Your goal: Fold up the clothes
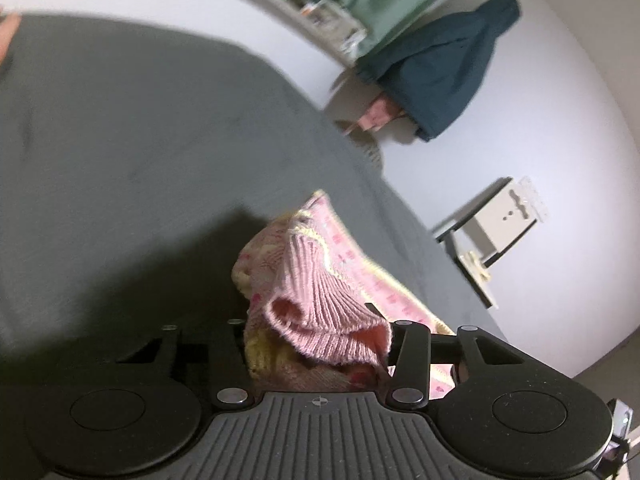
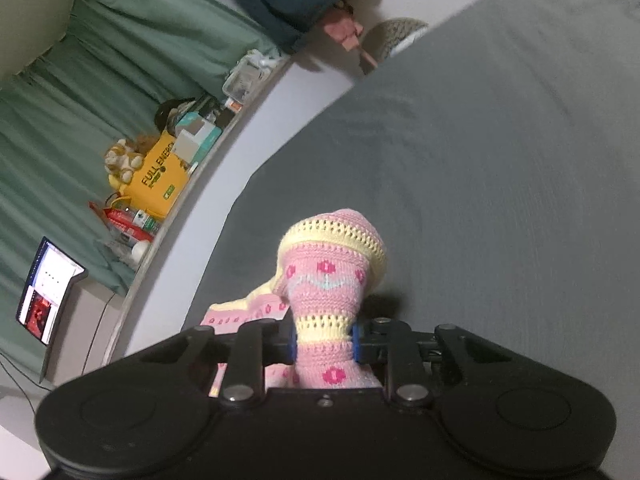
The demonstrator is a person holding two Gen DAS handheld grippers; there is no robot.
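1. The right hand-held gripper [image 2: 324, 344] is closed on a bunched part of the pink knitted garment [image 2: 320, 288]; its blue pads [image 2: 357, 346] press the knit from both sides. In my judgement this tight pinch is there so that the soft knit does not slip while it is carried.
2. The left hand-held gripper [image 1: 316, 344] also holds the pink knitted garment [image 1: 316, 292], at a ribbed pink edge that bulges out between its fingers. It seems to be a cuff or hem, but I cannot tell which.
3. Two grips on one piece probably serve to keep it spread between the hands, so that a fold line can be made.
4. The garment hangs above the gray bed sheet [image 2: 480, 160], and in the right wrist view a part of it trails down toward 8 o'clock. Whether it touches the sheet is not clear.
5. Toward 1 o'clock in the left wrist view a dark teal cloth [image 1: 440, 68] hangs well apart.
6. In the right wrist view, at 9 o'clock, a yellow box [image 2: 160, 176] stands on a ledge, far from the work.
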